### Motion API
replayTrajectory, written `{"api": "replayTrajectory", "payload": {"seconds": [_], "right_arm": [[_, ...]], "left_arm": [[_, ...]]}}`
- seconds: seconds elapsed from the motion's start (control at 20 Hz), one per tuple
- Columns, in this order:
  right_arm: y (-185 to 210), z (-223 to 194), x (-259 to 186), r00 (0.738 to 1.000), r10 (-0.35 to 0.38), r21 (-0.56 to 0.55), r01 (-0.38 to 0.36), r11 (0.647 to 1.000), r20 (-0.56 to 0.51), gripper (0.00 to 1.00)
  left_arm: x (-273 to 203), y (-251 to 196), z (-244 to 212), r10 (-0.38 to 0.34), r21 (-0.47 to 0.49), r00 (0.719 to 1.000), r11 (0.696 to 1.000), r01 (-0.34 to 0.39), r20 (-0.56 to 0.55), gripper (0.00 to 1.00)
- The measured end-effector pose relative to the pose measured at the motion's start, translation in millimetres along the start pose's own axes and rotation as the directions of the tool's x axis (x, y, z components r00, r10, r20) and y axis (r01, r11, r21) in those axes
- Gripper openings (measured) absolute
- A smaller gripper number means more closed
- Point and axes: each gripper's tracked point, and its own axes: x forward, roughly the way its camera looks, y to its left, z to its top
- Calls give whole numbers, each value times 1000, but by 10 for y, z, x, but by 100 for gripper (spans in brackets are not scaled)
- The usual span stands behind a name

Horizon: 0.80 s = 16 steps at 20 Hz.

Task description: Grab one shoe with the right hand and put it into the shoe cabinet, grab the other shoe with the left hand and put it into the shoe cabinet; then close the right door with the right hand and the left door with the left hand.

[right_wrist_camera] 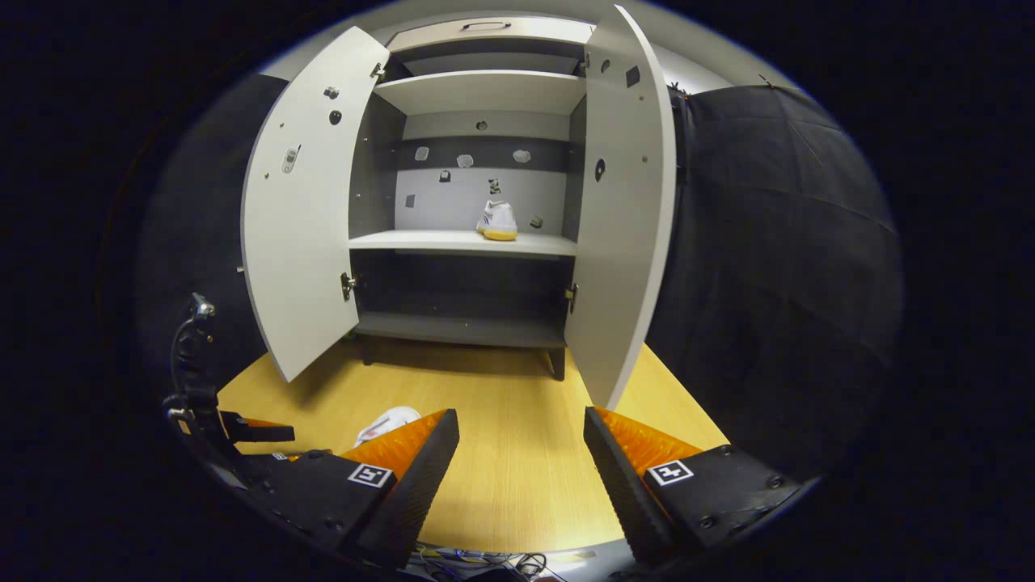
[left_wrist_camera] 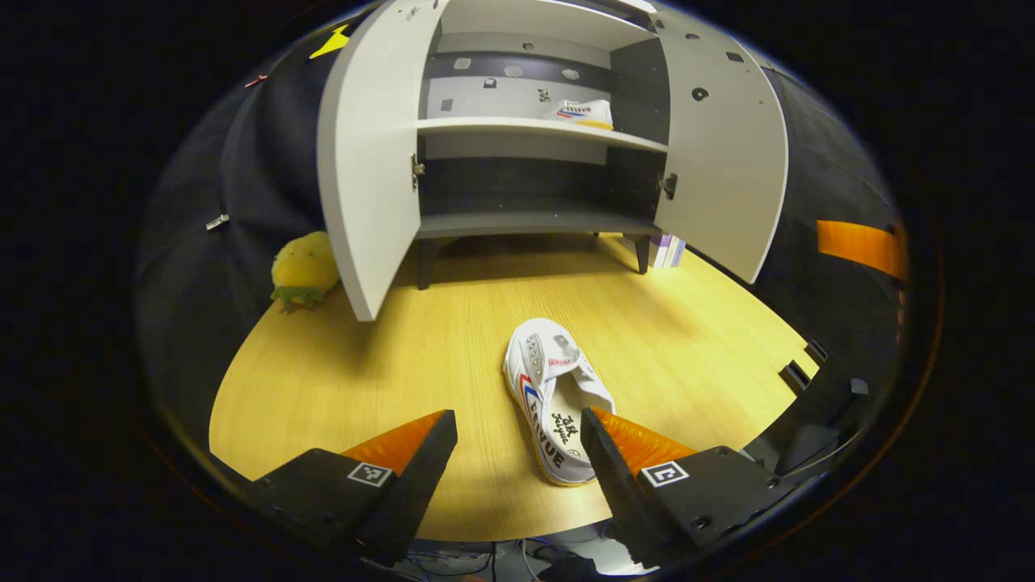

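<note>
A white shoe (left_wrist_camera: 554,400) lies on the wooden table (left_wrist_camera: 364,364), toe toward the cabinet, just ahead of my left gripper (left_wrist_camera: 517,440), which is open above its heel side. The other white shoe (left_wrist_camera: 580,112) stands on the cabinet's middle shelf (left_wrist_camera: 517,125), toward the right. The shoe cabinet (right_wrist_camera: 477,202) has both doors swung wide: the left door (right_wrist_camera: 303,206) and the right door (right_wrist_camera: 623,202). My right gripper (right_wrist_camera: 521,440) is open and empty, facing the cabinet. In the right gripper view the shelved shoe (right_wrist_camera: 499,220) and part of the table shoe (right_wrist_camera: 388,422) show, with the left gripper (right_wrist_camera: 242,428) low at left.
A yellow and green plush toy (left_wrist_camera: 303,271) sits on the table behind the left door. A few books (left_wrist_camera: 667,250) stand under the cabinet's right side. The table's front edge is close below both grippers, with cables (right_wrist_camera: 485,558) beneath it.
</note>
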Motion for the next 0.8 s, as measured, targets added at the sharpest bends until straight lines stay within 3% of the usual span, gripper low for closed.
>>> {"api": "replayTrajectory", "payload": {"seconds": [0.2,0.4,0.6,0.8], "right_arm": [[-258,-234,-149,996,-70,71,74,995,-57,98],[-347,-301,-153,992,-109,93,115,989,-65,98],[-380,-364,-150,987,-128,106,138,985,-92,98],[-388,-407,-96,985,-126,113,139,984,-121,98]], "left_arm": [[324,-83,-129,-7,9,998,1000,8,-58,96],[731,52,-84,62,71,994,996,-56,-89,92],[1078,48,-26,64,67,991,996,-56,-117,72],[1185,40,-41,114,63,983,992,-106,-141,45]]}}
